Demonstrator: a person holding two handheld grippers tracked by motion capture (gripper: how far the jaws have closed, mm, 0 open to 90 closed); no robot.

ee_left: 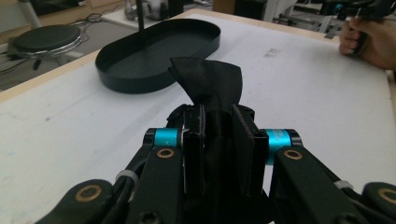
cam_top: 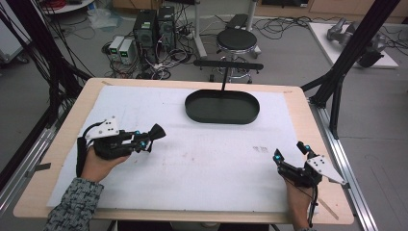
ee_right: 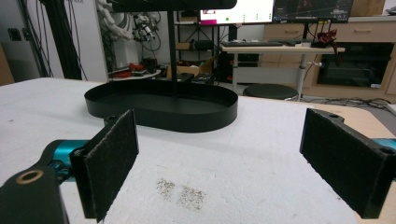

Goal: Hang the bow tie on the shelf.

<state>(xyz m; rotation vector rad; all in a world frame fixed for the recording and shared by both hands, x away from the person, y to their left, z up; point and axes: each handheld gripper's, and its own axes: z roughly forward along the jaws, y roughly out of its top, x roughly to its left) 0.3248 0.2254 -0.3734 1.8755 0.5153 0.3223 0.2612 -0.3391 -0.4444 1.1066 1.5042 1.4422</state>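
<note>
Black cloth held short of the tray

Black cloth (cam_top: pixel 156 131) is clamped between my left gripper (cam_top: pixel 144 139)'s jaws, its free end fanning toward the oval black tray (cam_top: pixel 222 107), long axis along the jaws. It sits off the tray's near-left side, above the white mat (cam_top: pixel 202 163). My right gripper (cam_top: pixel 290 153) has its jaws spread wide with nothing between them, off the tray's near-right side

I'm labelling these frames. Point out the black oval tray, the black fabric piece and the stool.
black oval tray (cam_top: pixel 222 118): high view, near rim wall.
black fabric piece (ee_left: pixel 210 79): left gripper view, flared end beyond the jaws.
stool (cam_top: pixel 236 39): high view, seat top.
</note>
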